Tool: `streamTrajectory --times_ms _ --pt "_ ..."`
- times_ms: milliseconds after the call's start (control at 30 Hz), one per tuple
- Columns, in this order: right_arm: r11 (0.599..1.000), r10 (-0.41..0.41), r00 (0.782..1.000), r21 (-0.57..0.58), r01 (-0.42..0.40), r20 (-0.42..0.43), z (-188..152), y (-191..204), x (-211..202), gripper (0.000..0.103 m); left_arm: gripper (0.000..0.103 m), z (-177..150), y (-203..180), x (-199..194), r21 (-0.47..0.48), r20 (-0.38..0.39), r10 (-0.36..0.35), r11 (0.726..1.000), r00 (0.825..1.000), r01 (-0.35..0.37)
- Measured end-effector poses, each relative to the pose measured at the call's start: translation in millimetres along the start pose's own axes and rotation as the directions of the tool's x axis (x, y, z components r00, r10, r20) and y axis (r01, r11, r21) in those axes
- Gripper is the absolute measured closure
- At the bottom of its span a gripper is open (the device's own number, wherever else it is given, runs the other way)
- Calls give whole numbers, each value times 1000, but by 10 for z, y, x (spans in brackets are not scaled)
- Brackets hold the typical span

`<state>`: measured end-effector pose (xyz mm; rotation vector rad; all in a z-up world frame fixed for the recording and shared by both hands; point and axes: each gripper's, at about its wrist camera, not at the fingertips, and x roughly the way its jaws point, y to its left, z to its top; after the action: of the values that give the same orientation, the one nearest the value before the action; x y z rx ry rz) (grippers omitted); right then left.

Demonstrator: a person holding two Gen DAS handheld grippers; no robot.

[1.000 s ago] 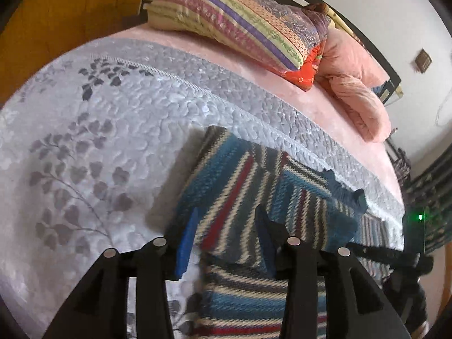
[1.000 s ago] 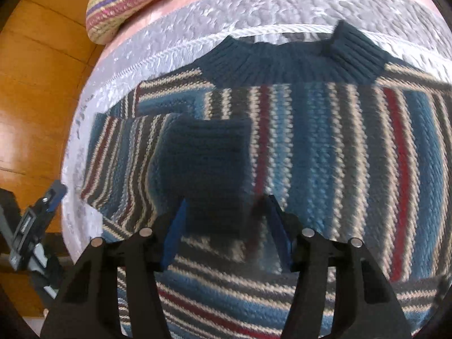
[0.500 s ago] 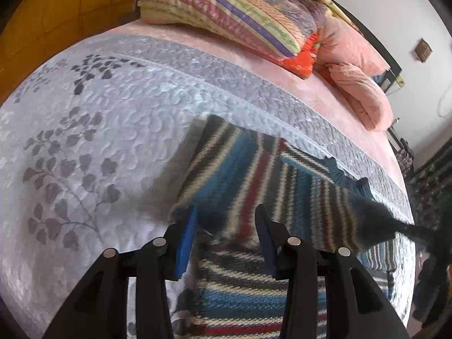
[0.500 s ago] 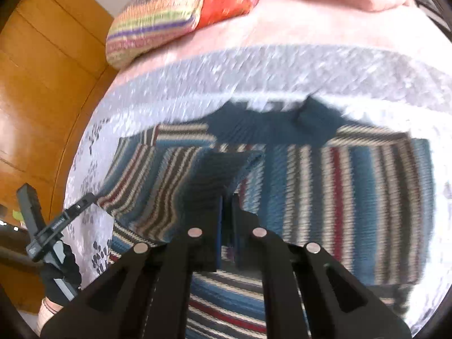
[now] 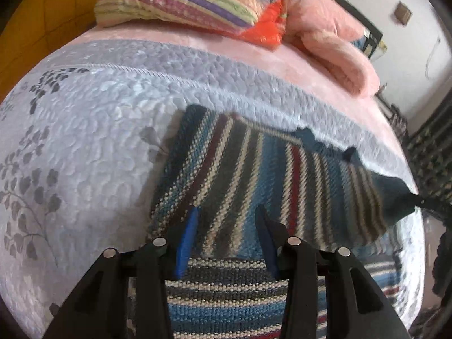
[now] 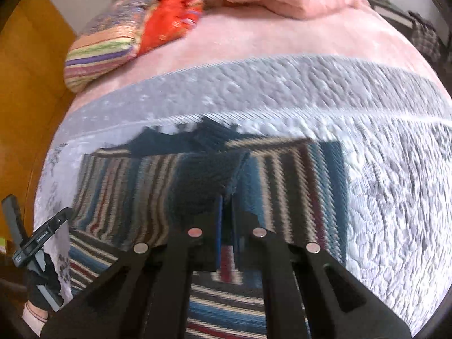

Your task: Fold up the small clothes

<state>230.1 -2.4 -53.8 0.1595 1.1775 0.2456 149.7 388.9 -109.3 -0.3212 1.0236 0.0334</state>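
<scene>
From the left wrist, the left gripper [image 5: 226,226] hangs over the near left part of the sweater [image 5: 254,175], its blue pads set wide with nothing between them. A second ago it stood much the same, so it has only waited. What has changed is the sleeve: its dark cuff [image 5: 395,197] is now pulled out taut to the right across the body, where a moment back it lay loosely folded over the chest. The sweater lies flat on the grey quilt [image 5: 84,130], collar towards the pillow [image 5: 192,2] and the pink blanket [image 5: 333,48] at the head of the bed.

From the right wrist, the right gripper [image 6: 224,212] is pinched narrow on the cuff [image 6: 209,175]; a second ago its jaws stood wide around that cuff, then they closed. It now carries the sleeve [image 6: 127,192] up and across the stripes, and the blurred picture suggests it is moving fast. The collar [image 6: 180,138] sits beyond, near the quilt's [image 6: 381,169] band. The other tool [image 6: 36,240] shows at the far left edge.

I'd say the sleeve fold is under way: the grip is made, and the sleeve wants laying flat across the body before the side can be turned in.
</scene>
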Motion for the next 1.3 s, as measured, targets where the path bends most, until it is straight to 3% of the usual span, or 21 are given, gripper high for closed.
streamTrajectory --times_ms 233,400,567,700,800,933,1100,1300 --pt "998 -46 993 42 51 -106 -226 -161 525 97 60 -120 5 288 27 -70 54 998 996 -52" --pt "998 -52 995 39 56 -87 -223 -139 403 92 60 -96 -17 178 37 -72 53 998 996 -51" --pt "1000 20 1000 12 -20 5 -191 25 -4 93 57 -32 -191 -56 64 -21 19 998 1000 -17" --pt "997 75 997 -19 -76 -31 -249 189 43 93 54 -39 -421 -8 125 -47 17 992 999 -11" --pt "998 26 997 -46 -30 -73 -287 236 216 93 54 -79 -474 100 150 -66 38 988 997 -28" --pt "1000 -10 989 -16 8 -150 -392 99 499 95 54 -136 -360 321 117 -122 50 992 991 -36" --pt "999 46 988 30 -42 -145 -448 -15 587 95 54 -175 -307 364 115 -114 38 993 993 -25" --pt "997 57 988 50 -50 -142 -439 -54 545 96 53 -149 -356 392 119 -130 67 992 989 -52"
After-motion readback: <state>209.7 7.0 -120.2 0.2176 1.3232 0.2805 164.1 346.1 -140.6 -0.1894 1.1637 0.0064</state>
